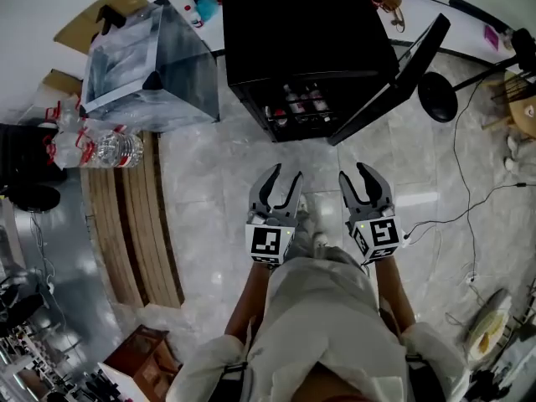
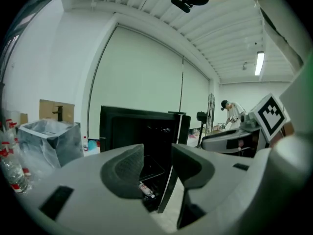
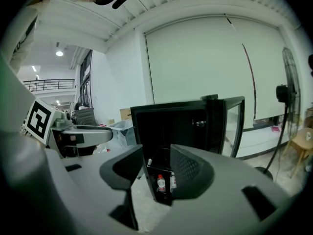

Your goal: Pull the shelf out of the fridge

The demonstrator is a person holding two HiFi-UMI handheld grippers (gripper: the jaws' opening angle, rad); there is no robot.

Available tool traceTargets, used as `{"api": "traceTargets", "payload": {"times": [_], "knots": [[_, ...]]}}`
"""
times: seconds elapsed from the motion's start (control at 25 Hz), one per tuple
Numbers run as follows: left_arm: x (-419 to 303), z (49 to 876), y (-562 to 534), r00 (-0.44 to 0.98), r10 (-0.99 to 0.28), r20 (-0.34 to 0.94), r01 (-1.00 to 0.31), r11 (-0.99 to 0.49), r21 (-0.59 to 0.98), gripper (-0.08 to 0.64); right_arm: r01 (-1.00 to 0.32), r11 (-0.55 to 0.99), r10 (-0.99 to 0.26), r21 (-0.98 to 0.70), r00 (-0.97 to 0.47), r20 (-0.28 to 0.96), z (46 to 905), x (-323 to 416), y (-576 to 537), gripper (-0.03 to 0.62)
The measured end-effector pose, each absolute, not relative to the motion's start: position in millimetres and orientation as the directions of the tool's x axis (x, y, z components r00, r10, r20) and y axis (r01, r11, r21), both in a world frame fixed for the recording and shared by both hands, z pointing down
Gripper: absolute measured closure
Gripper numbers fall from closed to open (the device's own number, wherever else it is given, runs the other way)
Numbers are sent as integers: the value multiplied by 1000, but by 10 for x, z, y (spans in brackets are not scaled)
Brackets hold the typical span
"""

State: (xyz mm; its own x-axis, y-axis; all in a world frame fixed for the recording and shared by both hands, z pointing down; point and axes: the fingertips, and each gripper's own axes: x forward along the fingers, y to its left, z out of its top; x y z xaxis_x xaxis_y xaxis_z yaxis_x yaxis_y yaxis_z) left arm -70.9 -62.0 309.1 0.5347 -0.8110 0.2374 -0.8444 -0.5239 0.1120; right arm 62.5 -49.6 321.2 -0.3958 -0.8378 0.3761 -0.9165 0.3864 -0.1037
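Black fridge [image 1: 310, 23] stands on the floor [image 1: 218, 199], door [image 1: 394, 78] swung open right. Plastic-lined bin [image 1: 146, 65] off its left side. Shelf [image 2: 152, 167] still inside, bottles [image 1: 303, 100] at the bottom. Only the left gripper view shows a distant person [image 2: 230, 112]. Bare floor before the fridge front. Left tongs [image 1: 283, 172] and right tongs [image 1: 356, 174] slightly apart, empty.

Probably a lab or test studio, not a home. Ahead of the fingers [image 1: 270, 189], a small black fridge [image 1: 293, 23] stands on a polished stone floor [image 1: 209, 199]. Left of them lie cardboard boxes [image 1: 92, 19] and bagged water bottles [image 1: 96, 149]. To their right, loose cables [image 1: 456, 166] trail near a stand fan [image 3: 281, 93].
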Motion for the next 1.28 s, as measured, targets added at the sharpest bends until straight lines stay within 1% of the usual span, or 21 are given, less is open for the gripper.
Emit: {"api": "traceTargets", "payload": {"times": [0.44, 0.68, 0.96, 1.28], "knots": [[-741, 3693, -1084, 556, -781, 285, -831, -522, 190, 377, -942, 306, -839, -137, -335, 429, 3715, 644, -905, 420], [-834, 4043, -1206, 505, -800, 324, -862, -448, 236, 377, -945, 283, -828, -167, -328, 455, 3996, 691, -996, 421], [-791, 4472, -1371, 468, -811, 351, -880, -394, 264, 377, -934, 282, -814, -219, -354, 461, 4397, 709, -1163, 421], [-721, 4899, -1390, 420, -829, 369, -902, -335, 274, 377, -905, 316, -777, -285, -419, 470, 4876, 689, -1240, 421]]}}
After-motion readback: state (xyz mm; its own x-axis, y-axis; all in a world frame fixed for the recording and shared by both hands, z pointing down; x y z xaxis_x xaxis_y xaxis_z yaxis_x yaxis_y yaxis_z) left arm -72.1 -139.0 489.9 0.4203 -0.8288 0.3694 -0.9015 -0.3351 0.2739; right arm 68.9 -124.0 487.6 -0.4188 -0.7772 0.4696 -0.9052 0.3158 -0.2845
